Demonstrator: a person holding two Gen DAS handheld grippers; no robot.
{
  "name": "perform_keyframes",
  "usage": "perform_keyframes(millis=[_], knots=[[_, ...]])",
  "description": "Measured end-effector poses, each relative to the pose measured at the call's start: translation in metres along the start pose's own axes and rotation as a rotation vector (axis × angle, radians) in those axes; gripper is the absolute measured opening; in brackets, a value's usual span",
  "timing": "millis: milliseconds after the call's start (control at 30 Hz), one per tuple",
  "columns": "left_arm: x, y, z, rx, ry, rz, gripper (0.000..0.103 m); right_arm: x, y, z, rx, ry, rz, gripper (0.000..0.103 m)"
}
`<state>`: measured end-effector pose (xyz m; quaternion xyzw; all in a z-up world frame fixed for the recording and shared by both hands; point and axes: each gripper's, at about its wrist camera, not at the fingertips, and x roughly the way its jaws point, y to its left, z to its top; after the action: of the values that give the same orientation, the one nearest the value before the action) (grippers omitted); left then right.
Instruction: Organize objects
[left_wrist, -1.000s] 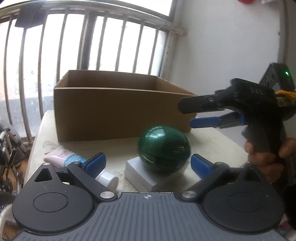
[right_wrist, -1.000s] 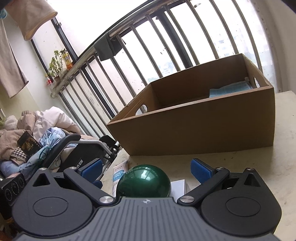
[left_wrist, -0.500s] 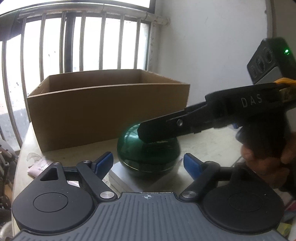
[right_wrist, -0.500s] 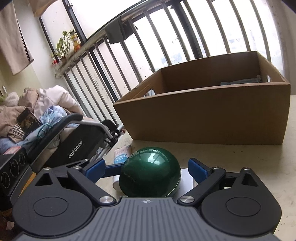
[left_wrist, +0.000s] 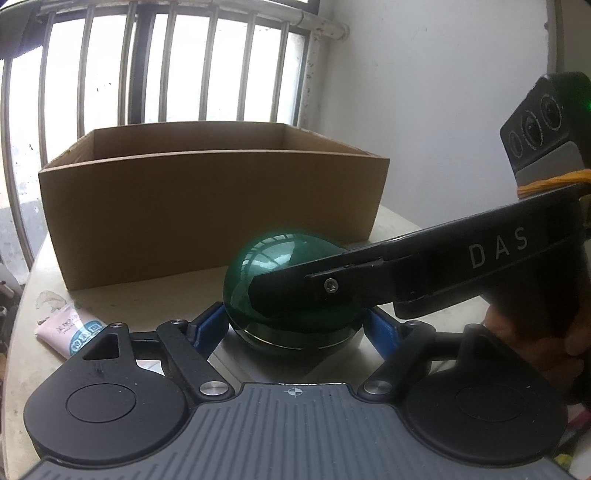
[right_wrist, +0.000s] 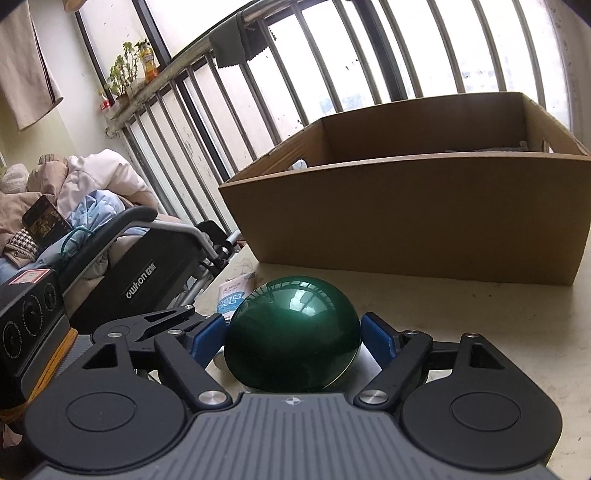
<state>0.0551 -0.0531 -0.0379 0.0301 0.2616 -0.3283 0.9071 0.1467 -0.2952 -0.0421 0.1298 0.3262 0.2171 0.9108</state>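
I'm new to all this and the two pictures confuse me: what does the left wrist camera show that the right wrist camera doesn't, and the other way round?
Only the left wrist view shows the white wall and the right claw's black body marked DAS, reaching across the ball.

Only the right wrist view shows the wheelchair, piled clothes, plants on the ledge, and some things inside the box, too hidden to identify.

Both show the shiny green ball between blue fingertips, the cardboard box, the tube and the window bars.

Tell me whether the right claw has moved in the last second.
Yes. Against the cardboard box in the left view, the right claw has come in leftward and down; its fingers now bracket the green ball.
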Motion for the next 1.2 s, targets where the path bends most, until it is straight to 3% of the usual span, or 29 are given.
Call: perform_keyframes(millis=[1200], knots=[[0.015, 0.001, 0.005, 0.015, 0.006, 0.023, 0.082, 0.003, 0.003, -0.002, -0.014, 0.033, 0.009, 0.085]])
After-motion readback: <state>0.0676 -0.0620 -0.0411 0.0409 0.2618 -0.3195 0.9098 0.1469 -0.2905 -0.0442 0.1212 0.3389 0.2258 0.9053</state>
